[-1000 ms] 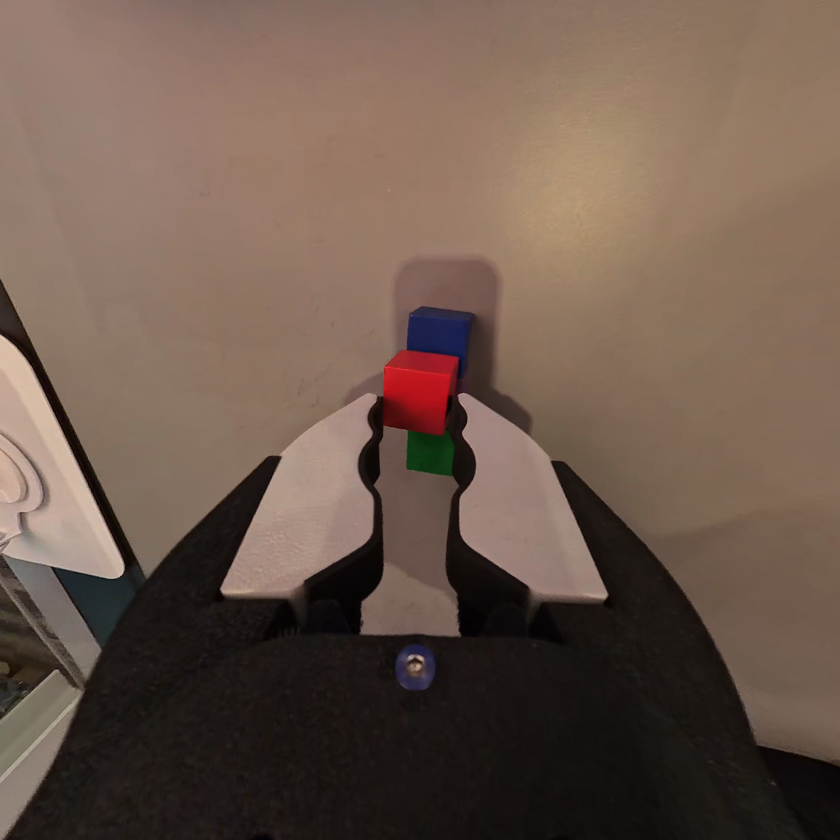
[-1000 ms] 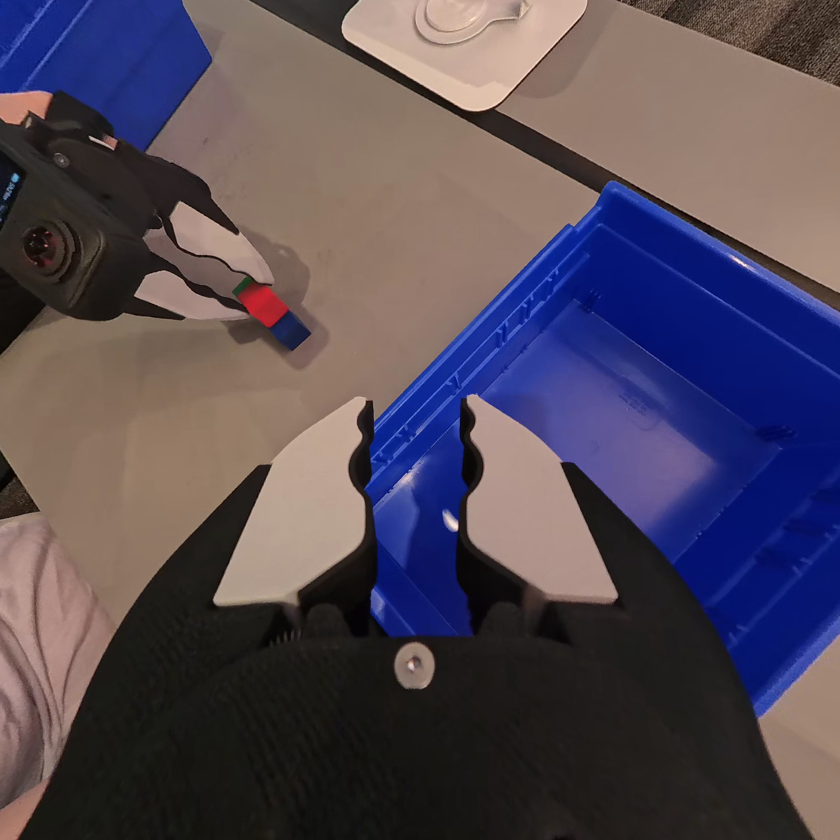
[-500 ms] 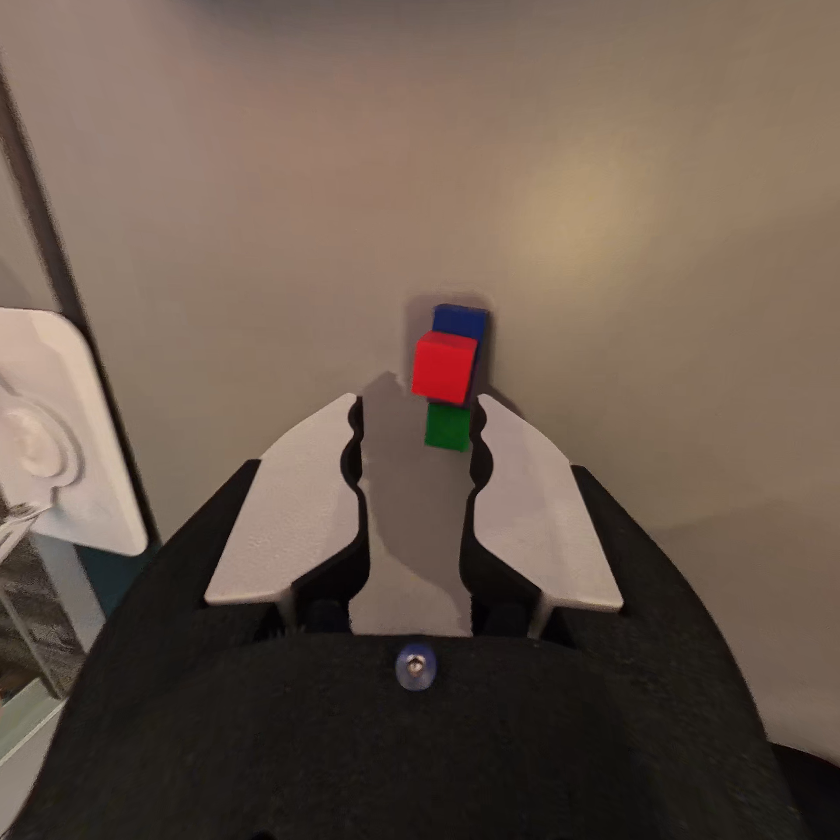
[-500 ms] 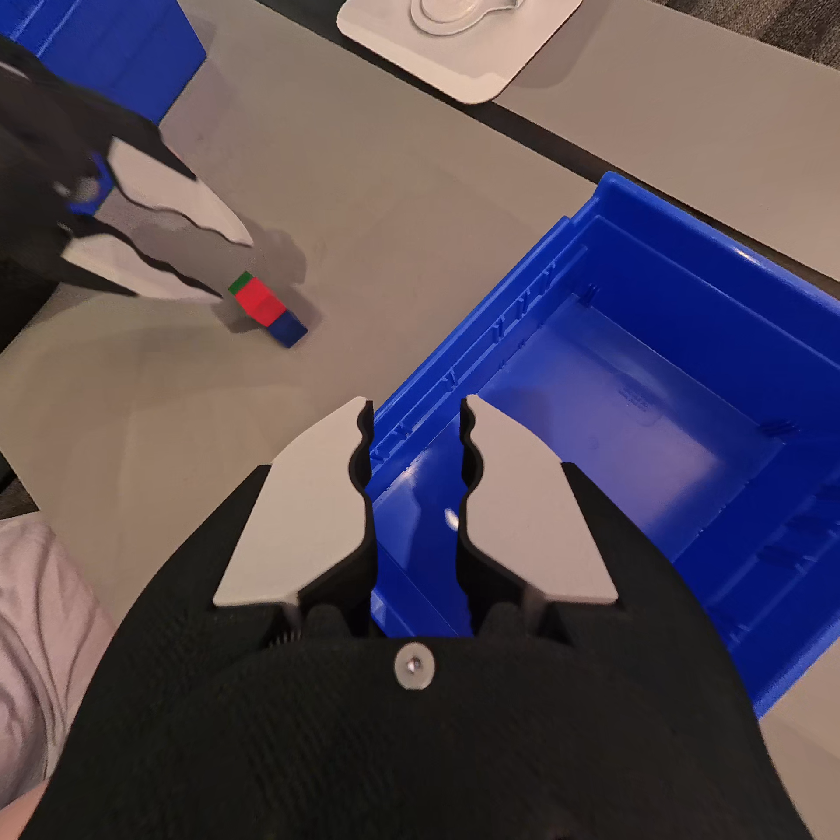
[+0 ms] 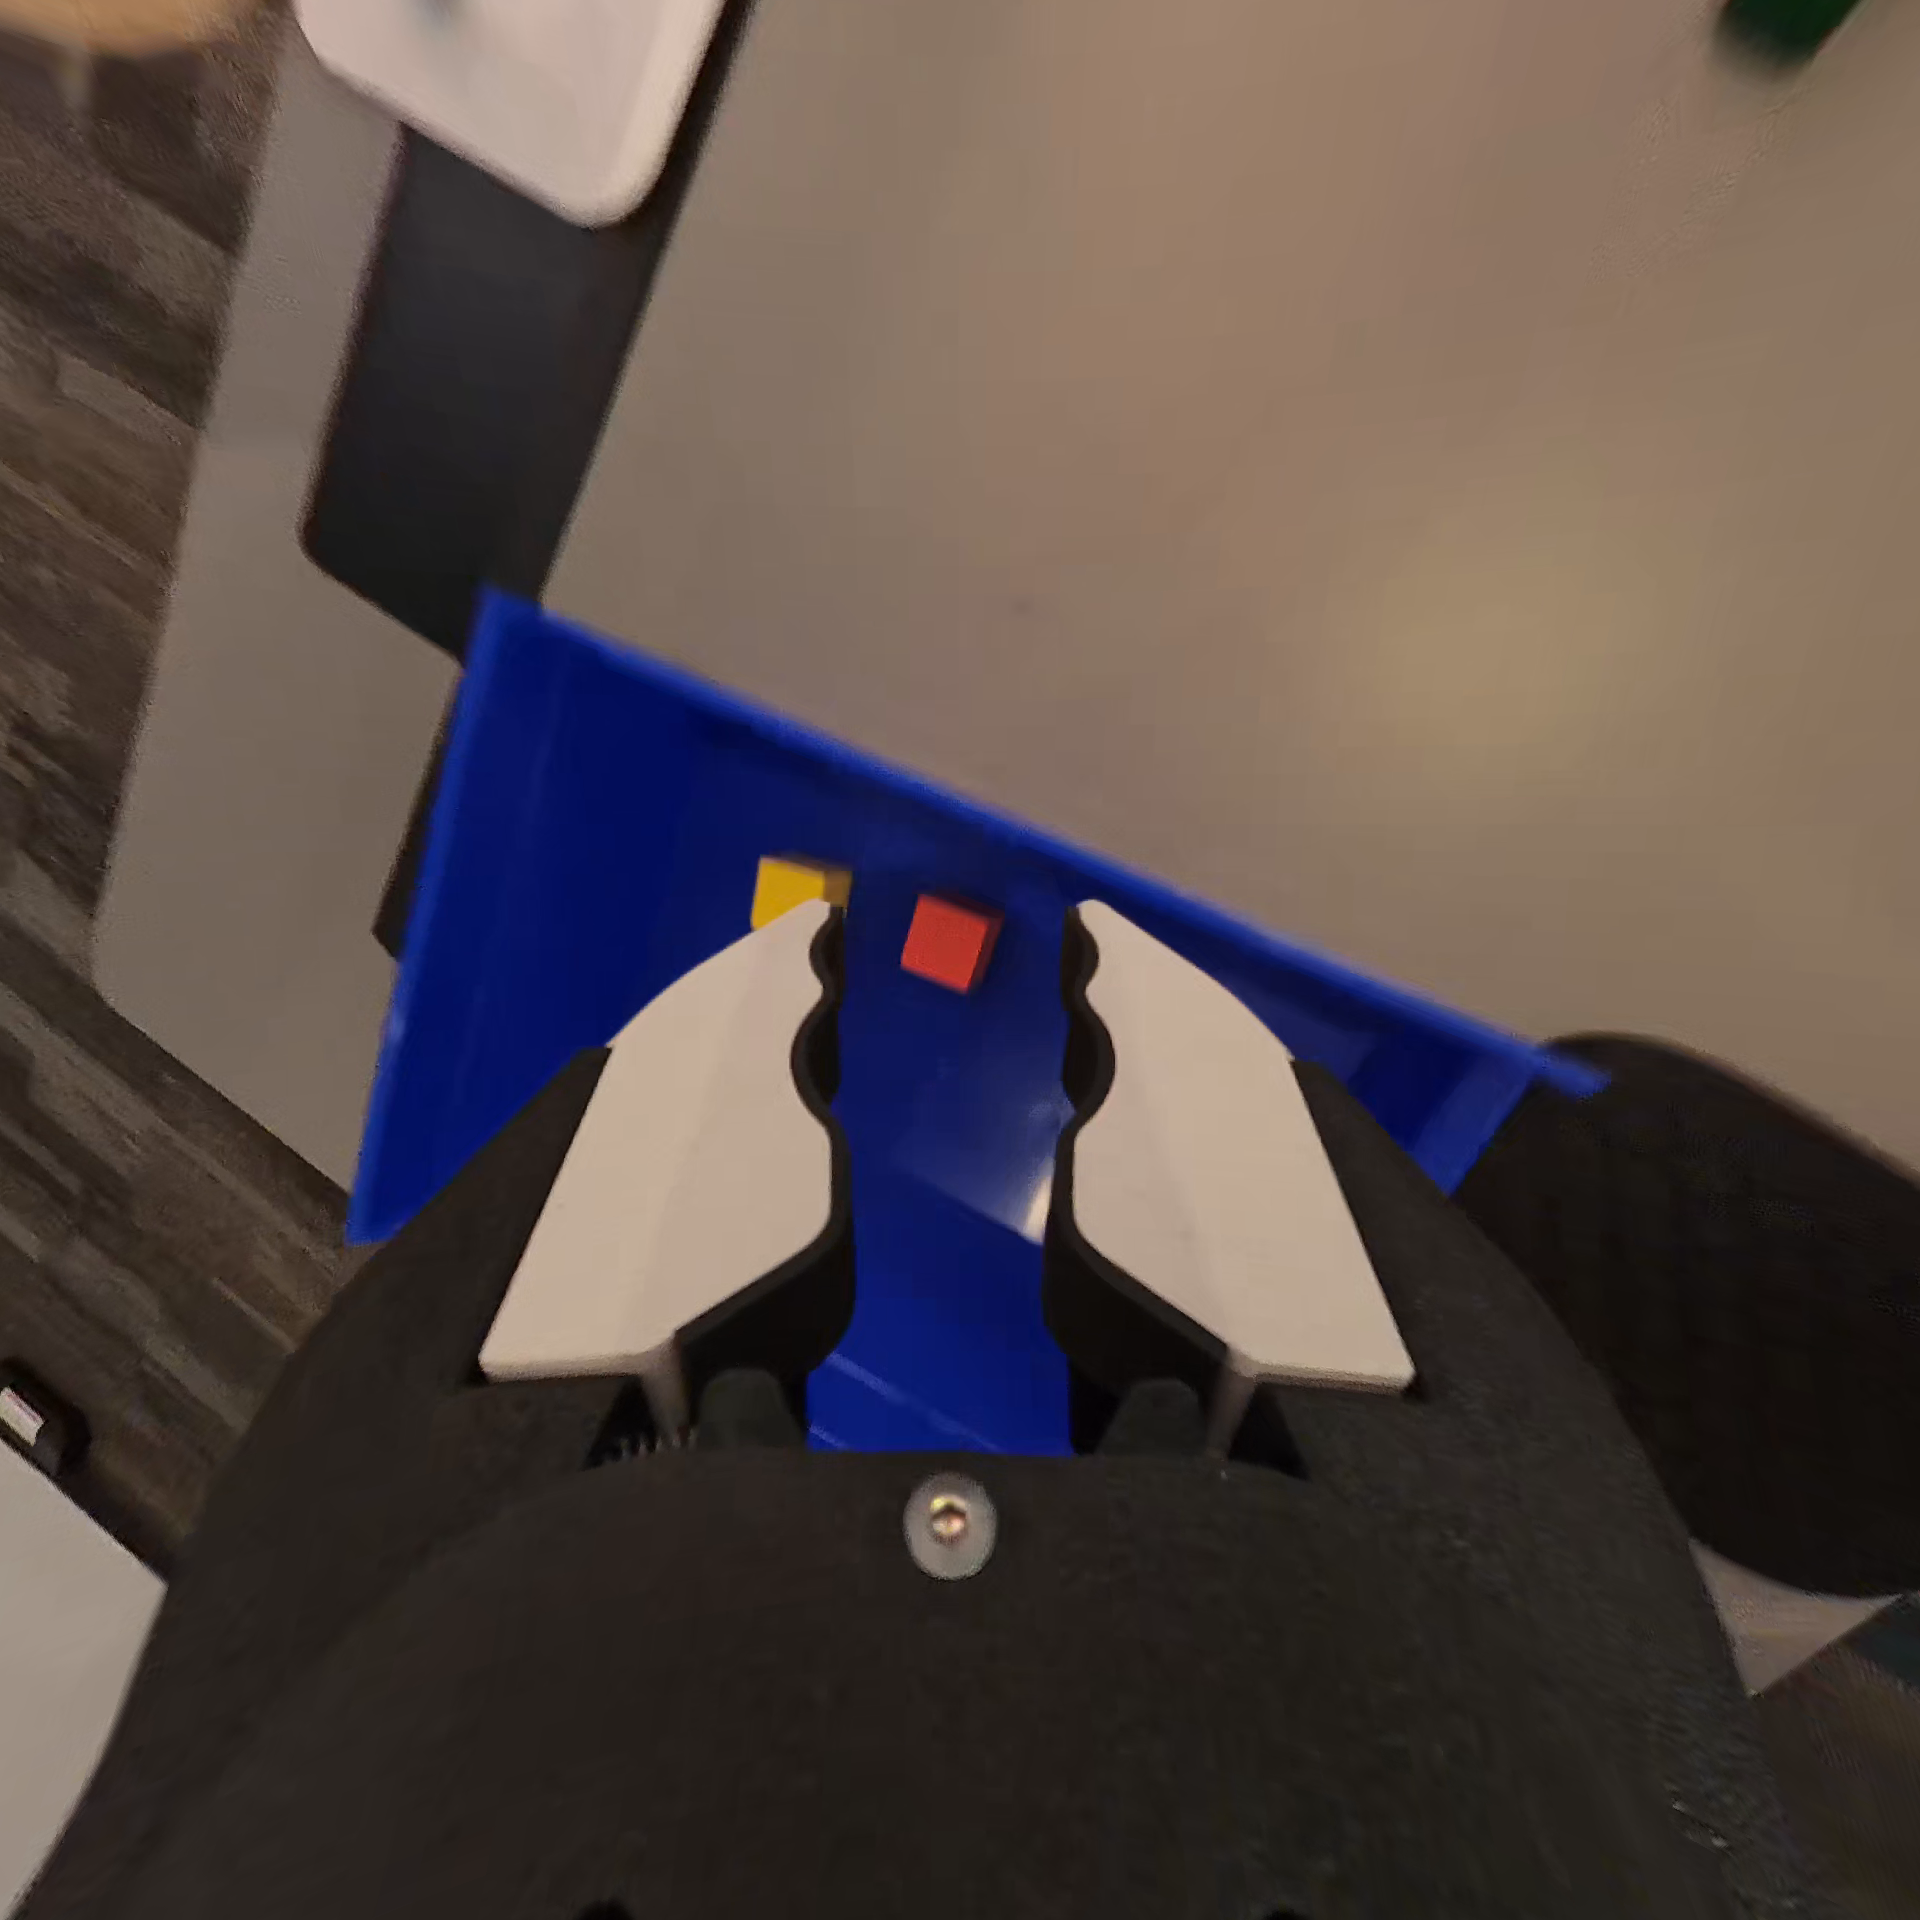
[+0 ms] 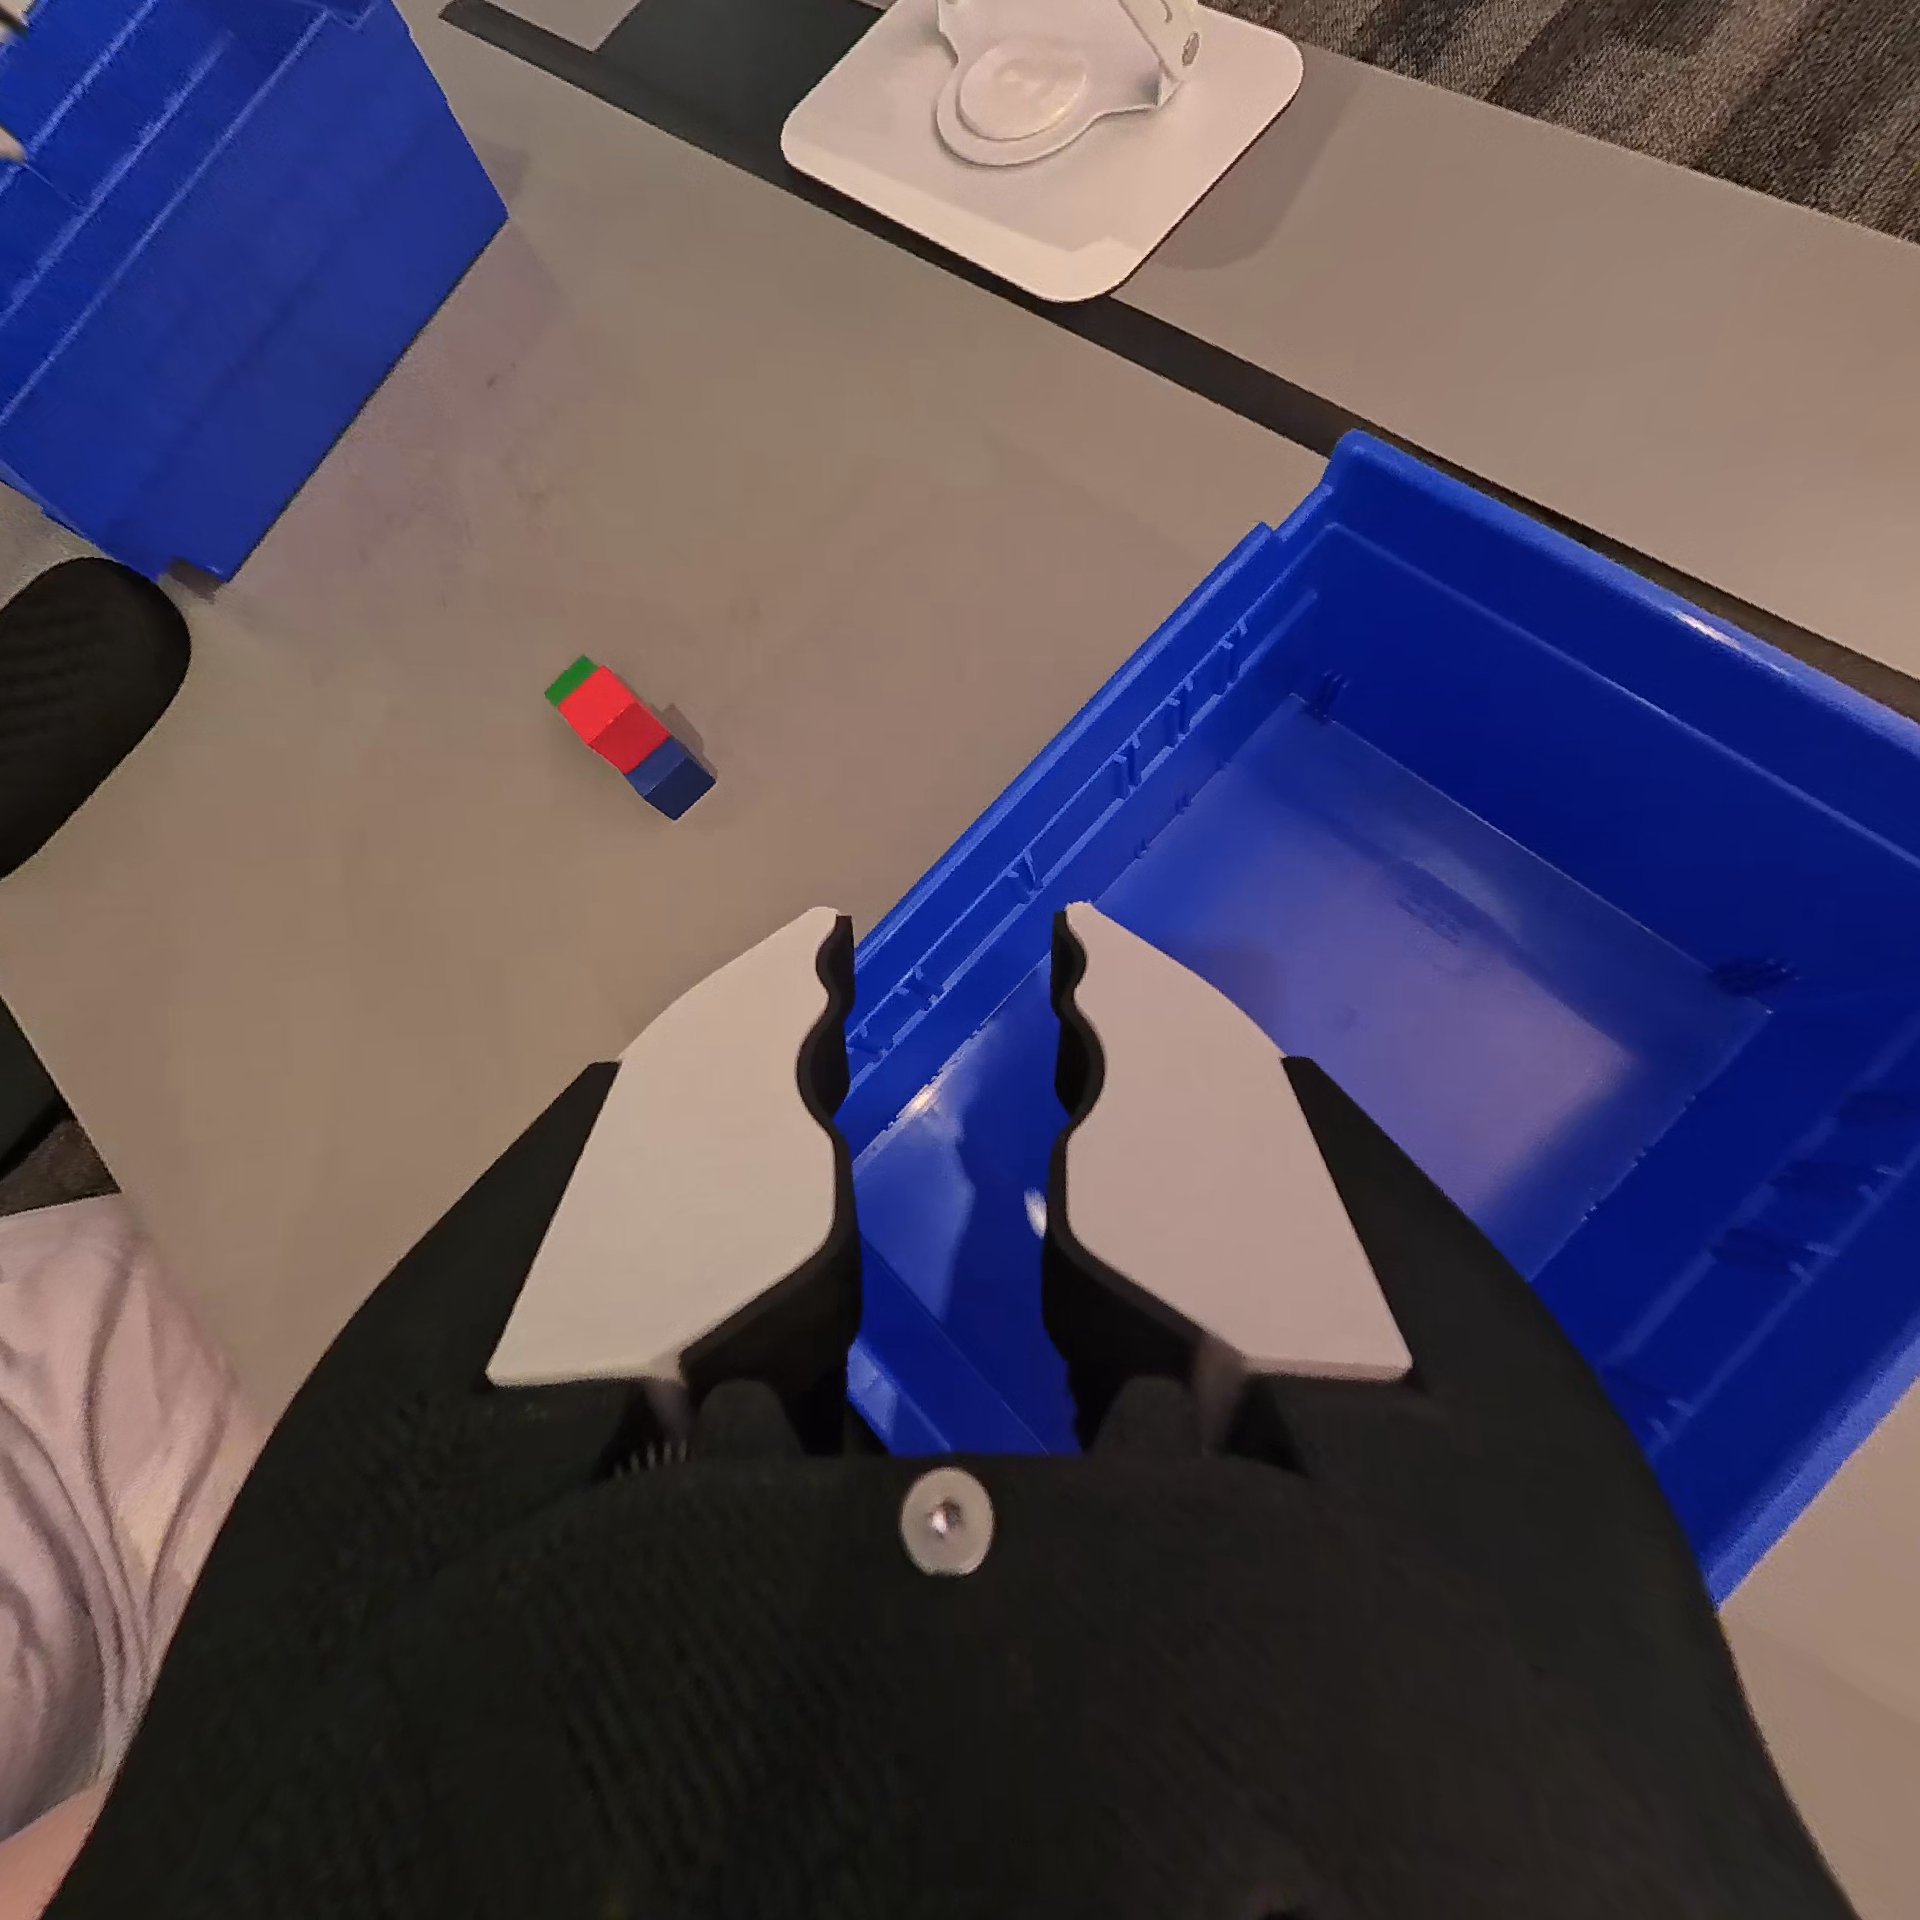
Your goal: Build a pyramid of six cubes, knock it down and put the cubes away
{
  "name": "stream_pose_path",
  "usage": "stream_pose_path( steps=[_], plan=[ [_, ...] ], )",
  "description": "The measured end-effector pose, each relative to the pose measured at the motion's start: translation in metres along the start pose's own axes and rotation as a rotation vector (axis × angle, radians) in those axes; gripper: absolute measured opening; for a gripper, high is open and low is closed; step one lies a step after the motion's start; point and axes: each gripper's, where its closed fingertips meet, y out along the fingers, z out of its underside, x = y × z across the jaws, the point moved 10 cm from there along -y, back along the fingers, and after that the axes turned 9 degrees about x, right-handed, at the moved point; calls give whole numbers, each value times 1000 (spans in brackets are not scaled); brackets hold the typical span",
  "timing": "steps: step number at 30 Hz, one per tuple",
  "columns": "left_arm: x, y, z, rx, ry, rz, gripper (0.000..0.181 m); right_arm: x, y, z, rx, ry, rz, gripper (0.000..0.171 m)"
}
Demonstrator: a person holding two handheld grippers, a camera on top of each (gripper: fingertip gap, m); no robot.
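Observation:
In the right wrist view a red cube (image 6: 613,717) rests on a green cube (image 6: 571,681) and a blue cube (image 6: 675,779) on the grey table. My right gripper (image 6: 951,920) is open and holds nothing. It hovers over the near left rim of a blue bin (image 6: 1351,644), to the right of the cubes. My left gripper (image 5: 945,914) is open and holds nothing. It points into a second blue bin (image 5: 623,831), which holds a yellow cube (image 5: 795,888) and a red cube (image 5: 948,938). That bin also shows in the right wrist view (image 6: 208,312). The left view is blurred.
A white plate with a clear mount (image 6: 1039,135) lies at the table's far edge beside a dark gap. A black rounded object (image 6: 73,707) sits at the left table edge. A person's light clothing (image 6: 83,1455) is at the lower left. A blurred green patch (image 5: 1787,21) shows at the top right. Left tips to right tips: about 50 cm.
My left gripper let go of the red cube on top of the green and blue cubes, opened, drew back and swung left over the left blue bin. My right gripper has hardly moved.

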Motion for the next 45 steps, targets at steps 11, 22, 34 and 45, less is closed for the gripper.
stream_pose_path(
  steps=[11,22,34,45],
  plan=[
    [10,94,46,44,97,51,36,2,23,-6,99,8,27,38],
    [13,124,41,145,135,95,30,-1,27,-6,120,14,31,37],
    [32,-16,8,-67,55,-148,28,-2,21,-4,98,20,30,36],
    [-115,-9,-152,-240,400,124,27,9,16,-6,88,-24,26,36]
  ],
)
